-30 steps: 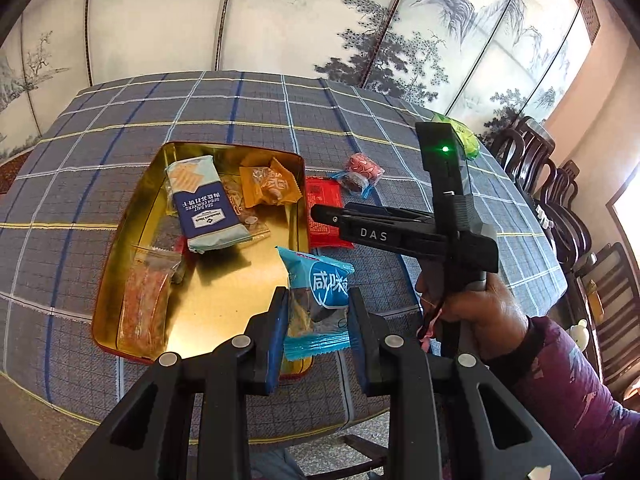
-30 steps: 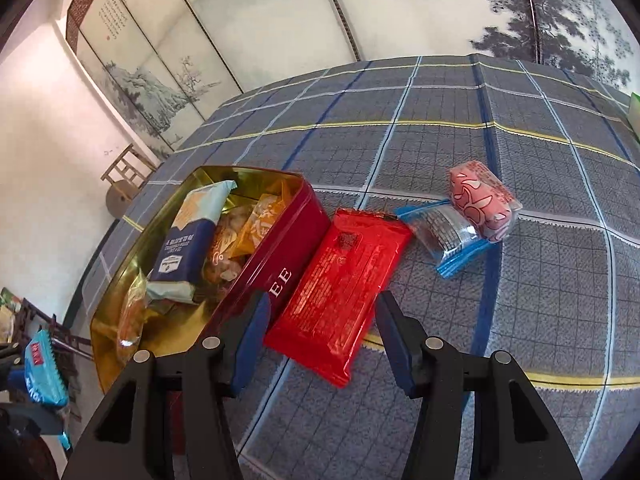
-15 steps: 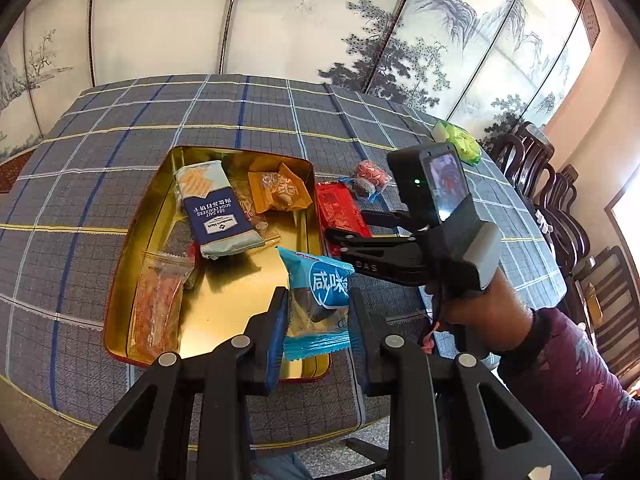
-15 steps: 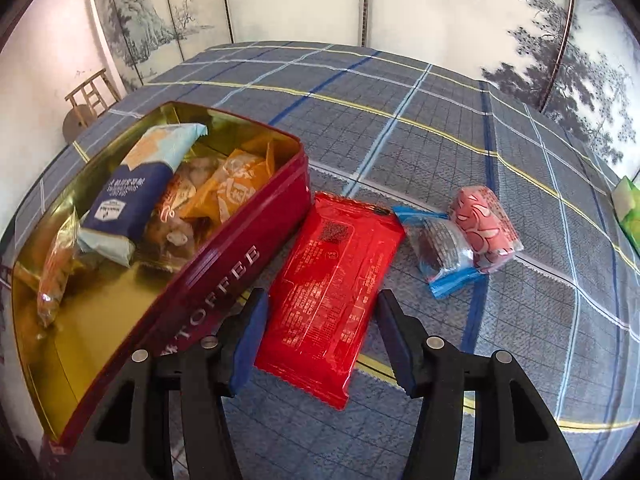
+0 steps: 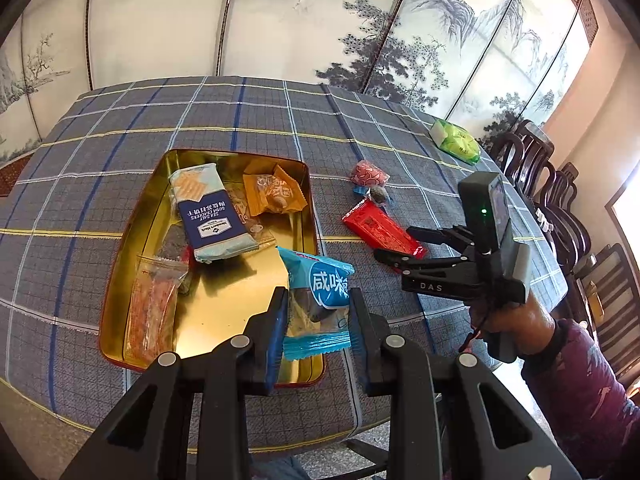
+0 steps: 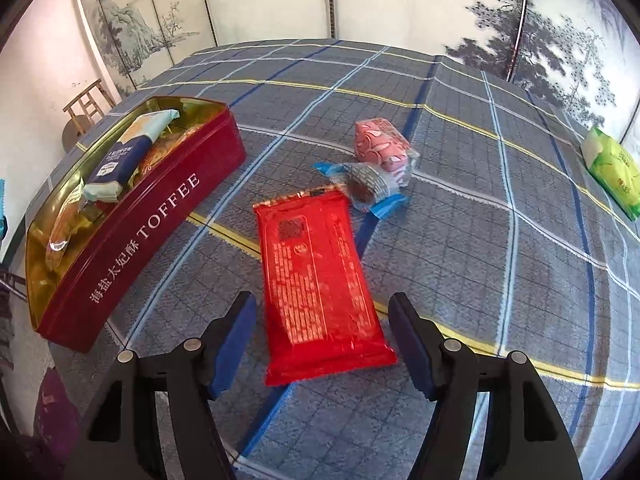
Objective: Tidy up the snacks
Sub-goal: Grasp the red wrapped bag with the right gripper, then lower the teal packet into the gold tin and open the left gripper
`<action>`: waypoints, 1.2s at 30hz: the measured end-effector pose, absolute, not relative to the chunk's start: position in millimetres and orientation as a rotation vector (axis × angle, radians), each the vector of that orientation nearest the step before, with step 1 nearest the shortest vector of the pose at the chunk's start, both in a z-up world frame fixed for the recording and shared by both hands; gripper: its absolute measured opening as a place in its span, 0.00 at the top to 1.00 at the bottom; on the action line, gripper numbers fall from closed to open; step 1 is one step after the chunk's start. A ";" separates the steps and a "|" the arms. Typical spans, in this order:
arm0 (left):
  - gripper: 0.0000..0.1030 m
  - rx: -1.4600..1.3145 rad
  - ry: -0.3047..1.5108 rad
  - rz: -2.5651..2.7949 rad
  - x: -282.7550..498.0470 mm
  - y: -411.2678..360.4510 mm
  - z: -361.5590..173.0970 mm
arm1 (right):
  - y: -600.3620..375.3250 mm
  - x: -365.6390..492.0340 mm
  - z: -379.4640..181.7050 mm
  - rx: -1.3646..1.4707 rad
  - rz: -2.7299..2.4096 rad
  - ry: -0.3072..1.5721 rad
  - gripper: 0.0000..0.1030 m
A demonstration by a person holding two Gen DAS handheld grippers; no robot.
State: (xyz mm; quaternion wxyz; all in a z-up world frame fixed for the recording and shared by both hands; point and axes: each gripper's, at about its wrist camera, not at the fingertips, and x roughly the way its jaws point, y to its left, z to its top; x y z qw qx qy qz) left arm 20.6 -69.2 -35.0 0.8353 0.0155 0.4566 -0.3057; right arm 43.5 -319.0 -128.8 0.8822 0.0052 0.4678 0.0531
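My left gripper (image 5: 318,320) is shut on a light blue snack packet (image 5: 320,300) and holds it above the near right corner of the open red toffee tin (image 5: 120,268). The tin (image 6: 132,236) holds a sea salt cracker pack (image 5: 208,212), an orange packet (image 5: 274,194) and a clear bag of orange snacks (image 5: 150,304). My right gripper (image 6: 322,338) is open, its fingers on either side of the near end of a red packet (image 6: 320,284) that lies flat on the cloth; it also shows in the left wrist view (image 5: 378,226).
A pink wrapped snack (image 6: 380,146) and a small blue-edged clear packet (image 6: 366,188) lie beyond the red packet. A green tissue pack (image 6: 612,170) sits far right. Dark wooden chairs (image 5: 560,208) stand past the table's right edge. A painted folding screen stands behind.
My right gripper has swung right and down over the red packet, away from the tin. My left gripper has kept hold of the blue packet and drawn back a little.
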 end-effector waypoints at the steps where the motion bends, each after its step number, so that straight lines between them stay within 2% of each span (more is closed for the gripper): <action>1: 0.75 0.033 0.965 -0.640 20.9 -68.1 -34.4 | -314.8 48.6 -130.6 -0.002 0.112 0.973 0.29; 2: 0.75 0.030 0.965 -0.635 21.5 -66.9 -33.7 | -309.5 53.0 -132.2 -0.032 0.107 0.967 0.27; 4: 0.75 0.026 0.961 -0.624 22.3 -63.3 -32.6 | -301.8 56.3 -134.2 -0.064 0.102 0.954 0.29; 7: 0.75 0.027 0.964 -0.604 26.1 -57.8 -34.7 | -300.5 47.0 -130.3 -0.090 0.111 0.945 0.56; 10: 0.75 0.020 0.971 -0.597 30.5 -54.1 -39.4 | -315.2 26.6 -130.1 -0.096 0.078 0.928 0.57; 20: 0.75 0.049 0.995 -0.586 37.7 -60.3 -54.7 | -440.9 -17.2 -133.2 0.233 -0.206 0.835 0.57; 36: 0.75 0.159 0.945 -0.544 36.8 -69.9 -73.8 | -445.4 -18.9 -133.2 0.229 -0.215 0.826 0.57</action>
